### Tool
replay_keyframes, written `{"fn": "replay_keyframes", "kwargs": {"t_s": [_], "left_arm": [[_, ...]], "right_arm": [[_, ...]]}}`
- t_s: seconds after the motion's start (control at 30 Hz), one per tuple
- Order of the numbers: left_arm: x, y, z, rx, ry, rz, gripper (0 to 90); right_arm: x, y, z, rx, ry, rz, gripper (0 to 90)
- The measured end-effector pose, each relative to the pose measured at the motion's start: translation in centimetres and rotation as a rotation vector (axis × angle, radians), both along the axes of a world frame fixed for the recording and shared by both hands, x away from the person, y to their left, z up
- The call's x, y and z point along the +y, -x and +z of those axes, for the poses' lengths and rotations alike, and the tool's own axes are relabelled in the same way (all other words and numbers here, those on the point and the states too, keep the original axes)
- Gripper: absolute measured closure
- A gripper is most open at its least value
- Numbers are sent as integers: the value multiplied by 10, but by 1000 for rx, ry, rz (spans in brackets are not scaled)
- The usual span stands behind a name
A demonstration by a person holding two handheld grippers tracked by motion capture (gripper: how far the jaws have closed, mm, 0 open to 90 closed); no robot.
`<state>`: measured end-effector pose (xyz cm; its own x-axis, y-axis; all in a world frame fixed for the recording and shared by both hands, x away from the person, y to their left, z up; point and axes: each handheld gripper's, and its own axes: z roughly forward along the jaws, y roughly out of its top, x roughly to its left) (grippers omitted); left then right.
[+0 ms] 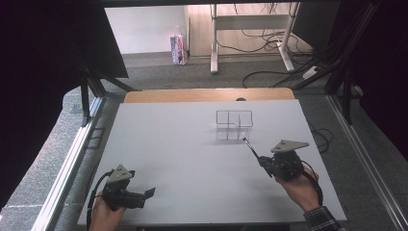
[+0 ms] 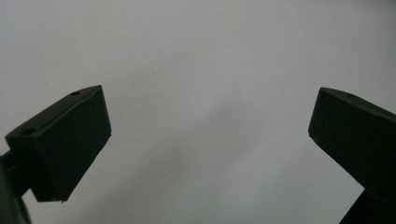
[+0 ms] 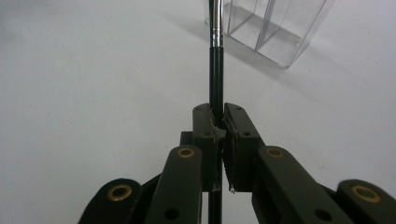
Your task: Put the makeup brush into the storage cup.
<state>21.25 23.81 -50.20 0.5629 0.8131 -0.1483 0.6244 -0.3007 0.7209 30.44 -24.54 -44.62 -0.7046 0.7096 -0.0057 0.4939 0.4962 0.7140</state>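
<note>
A: What has the right gripper (image 1: 260, 161) got?

B: A thin black brush with a silver metal ferrule (image 3: 215, 56). The jaws are clamped tight on its black handle, and the brush end points away toward the far left, slanting up off the white worktop (image 1: 183, 144).

A: Where does that put it in the scene?

B: On the right side of the worktop, nearer the person than the clear plastic organiser box with compartments (image 1: 234, 124). In the high view the brush tip sits just short of the box's near edge; I cannot tell whether they touch.

A: And the box itself?

B: Upright, right of centre, toward the far side.

A: The left gripper (image 1: 149, 193)?

B: Held low at the near left corner, well apart from the brush and box. Its jaws stand wide apart with bare worktop between them, holding nothing.
</note>
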Motion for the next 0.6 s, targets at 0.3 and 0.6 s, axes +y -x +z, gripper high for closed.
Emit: {"fn": "replay_keyframes", "kwargs": {"t_s": [0.3,0.6], "left_arm": [[0,0,0,1,-1,0,0],[0,0,0,0,1,1,0]], "right_arm": [[-2,0,7,-50,-42,-15,835],[-5,-1,16,-86,-100,-39,834]]}}
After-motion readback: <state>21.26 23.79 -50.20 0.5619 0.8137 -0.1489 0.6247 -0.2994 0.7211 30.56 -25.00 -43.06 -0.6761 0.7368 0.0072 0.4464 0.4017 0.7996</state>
